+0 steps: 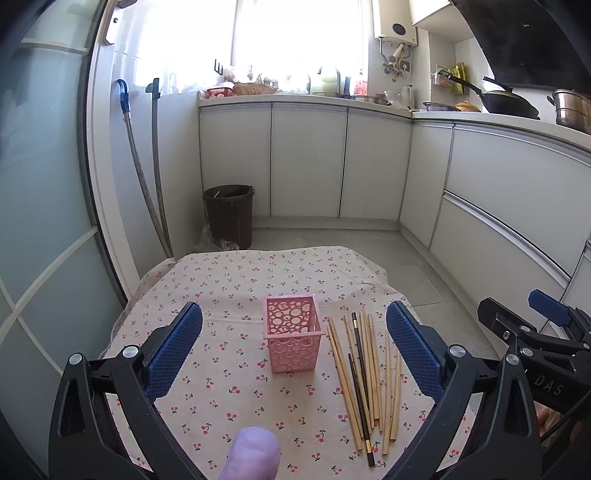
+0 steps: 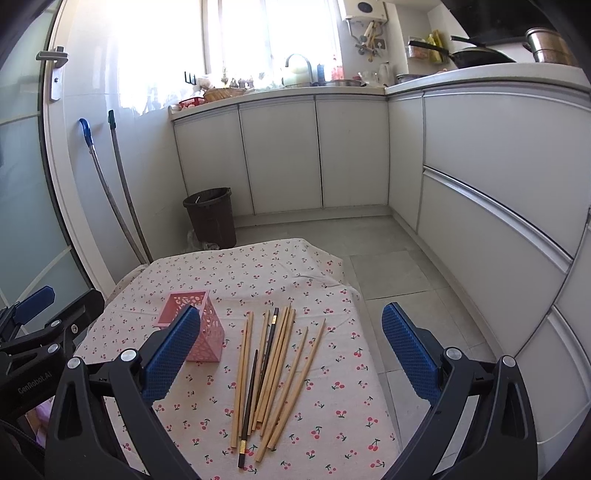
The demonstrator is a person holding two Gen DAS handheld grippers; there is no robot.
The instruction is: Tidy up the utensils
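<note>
Chopsticks fanned on the desk
Chopsticks point(image 2: 271, 373) point 12 o'clock; pink basket point(image 1: 293, 336) upright at 9; left gripper point(image 1: 294, 352) and right gripper point(image 2: 291, 354) released.

Pretty clearly a home kitchen. White base cabinets point(image 2: 280, 155) are run in an L along two walls under a pale countertop point(image 1: 306, 99), with a faucet point(image 2: 300, 62) seen by the bright window point(image 1: 295, 37). A black wok point(image 1: 506, 101) and a steel pot point(image 1: 570, 107) are parked on the counter, and a white water heater point(image 1: 397, 26) is mounted on the wall above. A dark bin point(image 2: 210, 216) is tucked in the corner on the tiled floor point(image 2: 391, 273), with two mop handles point(image 2: 110, 192) leaned against the wall beside it. A cherry-print cloth point(image 2: 332, 369) is spread over a small table.
</note>
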